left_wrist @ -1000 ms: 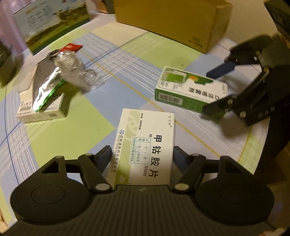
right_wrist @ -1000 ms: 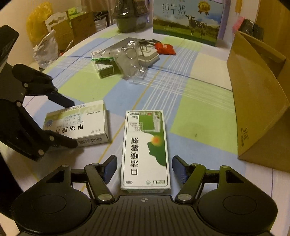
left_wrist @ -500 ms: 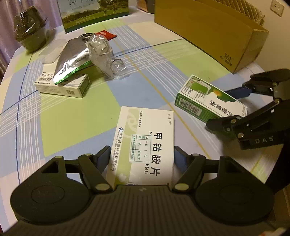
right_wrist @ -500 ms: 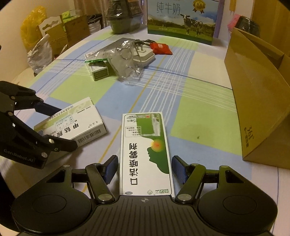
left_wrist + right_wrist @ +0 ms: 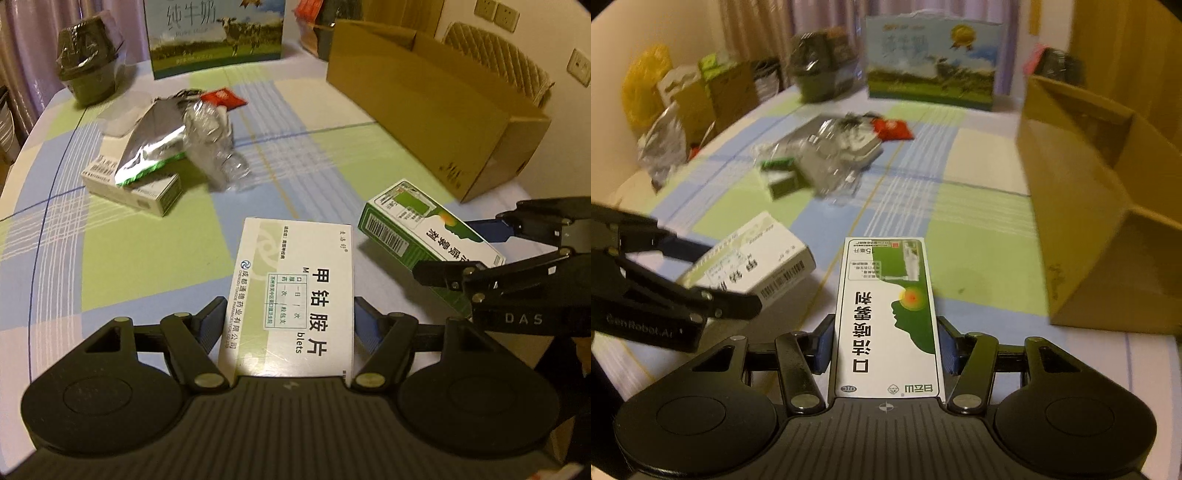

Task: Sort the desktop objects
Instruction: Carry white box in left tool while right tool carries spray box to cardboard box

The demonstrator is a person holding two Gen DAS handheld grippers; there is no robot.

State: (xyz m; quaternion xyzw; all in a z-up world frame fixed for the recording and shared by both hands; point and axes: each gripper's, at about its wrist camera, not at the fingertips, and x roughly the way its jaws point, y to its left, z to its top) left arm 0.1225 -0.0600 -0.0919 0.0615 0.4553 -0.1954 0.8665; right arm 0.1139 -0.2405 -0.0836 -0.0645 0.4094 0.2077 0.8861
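Note:
My left gripper is shut on a white medicine box with black Chinese print, held a little above the checked tablecloth. My right gripper is shut on a green and white spray box, also lifted. In the left wrist view the green box and the right gripper sit at the right. In the right wrist view the white box hangs tilted at the left in the left gripper.
An open cardboard box stands at the right, its opening seen in the right wrist view. Mid-table lies a pile: foil packet, clear plastic wrap, small white box, red packet. A milk carton and dark pot stand behind.
Both boxes have come up off the tablecloth in the grippers. The right fingers have shut in on the green box. Both views now look farther across the table.

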